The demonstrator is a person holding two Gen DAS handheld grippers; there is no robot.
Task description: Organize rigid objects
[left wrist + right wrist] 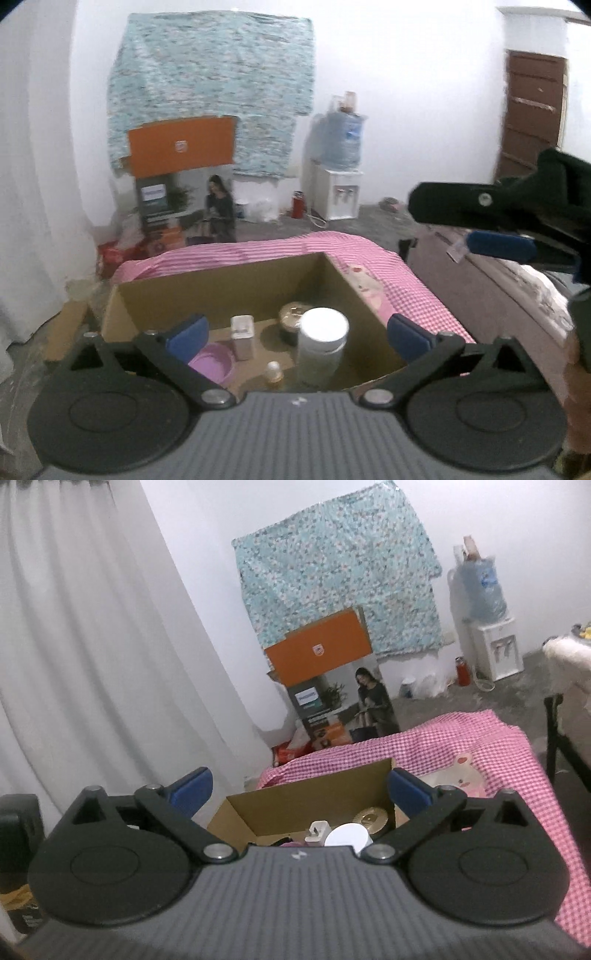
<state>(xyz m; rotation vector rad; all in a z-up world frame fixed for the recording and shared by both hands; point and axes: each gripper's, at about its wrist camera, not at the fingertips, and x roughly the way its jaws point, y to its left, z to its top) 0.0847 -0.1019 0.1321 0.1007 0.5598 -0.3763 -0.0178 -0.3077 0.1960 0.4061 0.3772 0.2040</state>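
Rigid objects sit together in the open brown cardboard box (236, 284), which rests on a pink-and-white checked cloth (373, 251): a tall clear jar with a white lid (323, 341), a round gold-topped tin (293, 314) just behind it, a small white rectangular container (242, 334), a shallow purple plastic bowl (214, 363) at the near left, and a tiny amber bottle with a pale cap (274, 373) at the near edge.

Both tongs are spread as wide as they go and hold nothing. The left gripper (297, 334) hangs above the near side of the box, angled down into it. The right gripper (299, 790) looks more level, over the box's near rim, and shows in the left view as a dark shape at the right edge.

The likeliest trouble, as I judge it, is crowding. The jar stands tall and close to the tin and the white container, so wide jaws reaching down could clip it and tip it over. The small bottle is light and would topple at a nudge. A finger catching the box wall could drag the box across the loose cloth.
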